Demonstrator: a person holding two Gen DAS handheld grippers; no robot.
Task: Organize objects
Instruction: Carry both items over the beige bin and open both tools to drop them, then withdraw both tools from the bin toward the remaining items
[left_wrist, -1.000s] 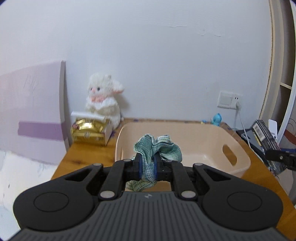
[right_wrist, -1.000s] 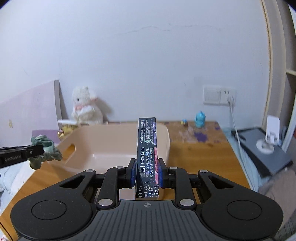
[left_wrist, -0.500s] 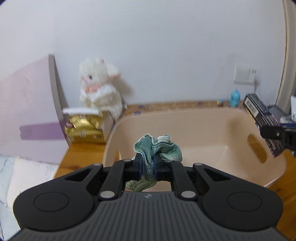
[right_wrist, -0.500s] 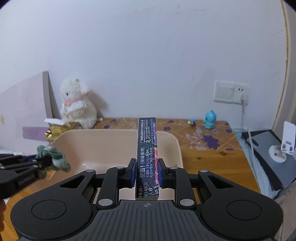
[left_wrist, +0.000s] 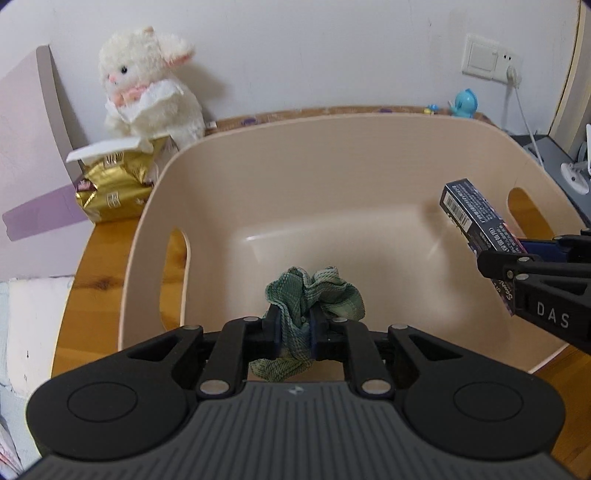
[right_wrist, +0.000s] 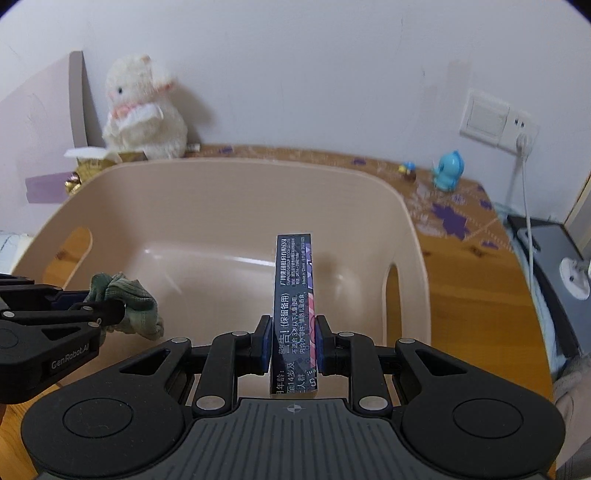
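Note:
A beige plastic basket (left_wrist: 332, 140) (right_wrist: 229, 184) with cut-out handles stands on the wooden table. My left gripper (left_wrist: 293, 325) is shut on a crumpled green checked cloth (left_wrist: 317, 295), held over the basket's near rim; the cloth also shows in the right wrist view (right_wrist: 129, 299). My right gripper (right_wrist: 293, 343) is shut on a long dark printed box (right_wrist: 295, 295), held upright over the basket's inside. The box (left_wrist: 476, 218) shows at the basket's right side in the left wrist view.
A white plush lamb (left_wrist: 147, 85) and a gold packet (left_wrist: 114, 184) sit behind the basket at the left, beside a pink board (left_wrist: 29, 147). A small blue toy (right_wrist: 448, 173) stands near the wall socket (right_wrist: 495, 122). A grey device (right_wrist: 554, 266) lies at the right.
Both grippers have moved forward and down over the basket, which now fills the views. Each keeps its hold on its object.

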